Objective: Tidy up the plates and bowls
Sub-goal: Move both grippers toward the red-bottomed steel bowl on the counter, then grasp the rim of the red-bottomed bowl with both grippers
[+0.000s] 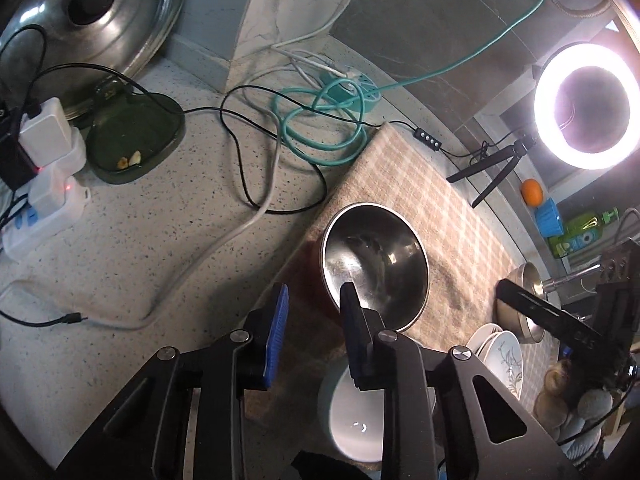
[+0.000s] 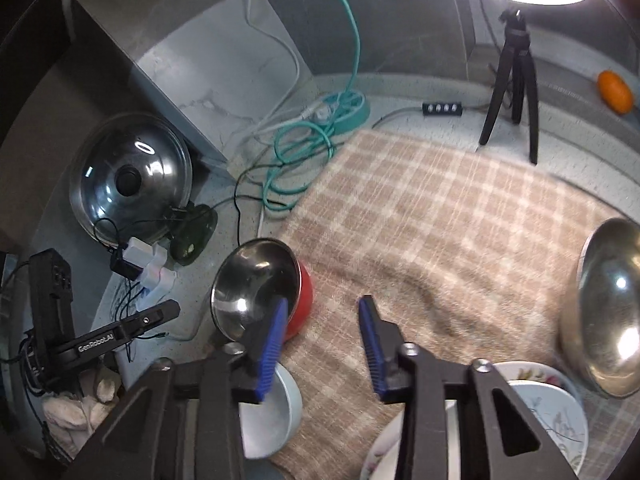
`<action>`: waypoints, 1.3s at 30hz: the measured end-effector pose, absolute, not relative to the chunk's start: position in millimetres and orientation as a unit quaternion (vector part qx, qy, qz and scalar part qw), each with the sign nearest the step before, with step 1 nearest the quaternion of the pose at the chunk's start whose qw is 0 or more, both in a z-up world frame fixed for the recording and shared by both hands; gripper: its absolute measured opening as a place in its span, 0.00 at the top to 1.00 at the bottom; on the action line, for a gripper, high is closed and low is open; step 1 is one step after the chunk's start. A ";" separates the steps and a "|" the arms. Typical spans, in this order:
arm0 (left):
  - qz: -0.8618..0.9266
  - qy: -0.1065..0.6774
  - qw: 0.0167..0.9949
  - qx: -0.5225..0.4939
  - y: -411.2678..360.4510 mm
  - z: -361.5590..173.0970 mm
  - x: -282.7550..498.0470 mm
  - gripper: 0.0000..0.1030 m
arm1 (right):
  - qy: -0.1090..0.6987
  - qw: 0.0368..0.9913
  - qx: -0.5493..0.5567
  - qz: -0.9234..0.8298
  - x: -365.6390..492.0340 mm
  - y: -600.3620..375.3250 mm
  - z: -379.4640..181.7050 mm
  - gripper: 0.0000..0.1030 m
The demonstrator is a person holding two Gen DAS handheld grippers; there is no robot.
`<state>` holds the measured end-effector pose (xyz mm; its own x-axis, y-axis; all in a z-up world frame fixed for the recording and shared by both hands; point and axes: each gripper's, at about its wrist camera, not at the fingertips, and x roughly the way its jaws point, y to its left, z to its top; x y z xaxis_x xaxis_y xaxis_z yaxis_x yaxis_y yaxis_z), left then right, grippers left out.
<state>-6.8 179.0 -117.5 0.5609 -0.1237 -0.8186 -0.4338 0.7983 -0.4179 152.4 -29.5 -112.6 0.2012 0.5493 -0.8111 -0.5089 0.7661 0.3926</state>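
Left tongs (image 1: 314,300): narrowly parted, nothing between the pads; their black finger (image 1: 352,308) overlaps the near rim of the steel bowl with a red outer shell (image 1: 374,264), contact not clear.
Right tongs (image 2: 324,312): jaws apart and empty, over bare checked beige cloth (image 2: 440,208).
Steel-and-red bowl, place: just ahead of the left tongs and slightly to their right; ahead and left of the right tongs (its left pad crosses the rim only in line of sight).
White bowl with pale blue outside (image 2: 268,412): beneath and just behind both tongs.
Stack of flowered white plates (image 2: 556,412): under the right tongs, to their right.
Plain metal bowl, tilted (image 2: 608,312): far right of the right tongs.
Key relation: round bowl, no long axis; the left hand is nearer.
Judgement: likely a rim pinch by the left tongs (rim must sit between the pads first).
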 end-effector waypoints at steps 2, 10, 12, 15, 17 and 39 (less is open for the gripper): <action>0.089 0.464 0.825 -0.310 178.9 -121.9 -1.8 0.78 | 0.548 0.760 0.016 0.350 156.3 -19.2 -123.7 0.75; 0.082 0.464 0.812 -0.345 179.2 -131.8 8.4 0.81 | 0.574 0.739 0.019 0.353 171.3 0.2 -142.7 0.75; 0.089 0.465 0.813 -0.340 178.1 -133.8 11.3 0.81 | 0.577 0.736 0.014 0.354 174.6 4.6 -144.6 0.77; 0.086 0.467 0.811 -0.341 178.4 -135.8 13.9 0.81 | 0.579 0.732 0.003 0.358 175.9 12.4 -147.6 0.78; 0.088 0.470 0.811 -0.338 179.5 -137.1 16.1 0.81 | 0.580 0.732 -0.002 0.358 177.0 15.9 -149.6 0.78; 0.074 0.495 0.802 -0.325 179.7 -150.7 31.8 0.91 | 0.607 0.710 -0.003 0.357 185.0 32.4 -168.4 0.94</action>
<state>31.8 179.7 -150.7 0.4985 -0.2028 -0.8428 -0.4401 0.7784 -0.4476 185.0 32.4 -168.4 0.0094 0.5039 -0.8637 -0.5102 0.7453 0.4293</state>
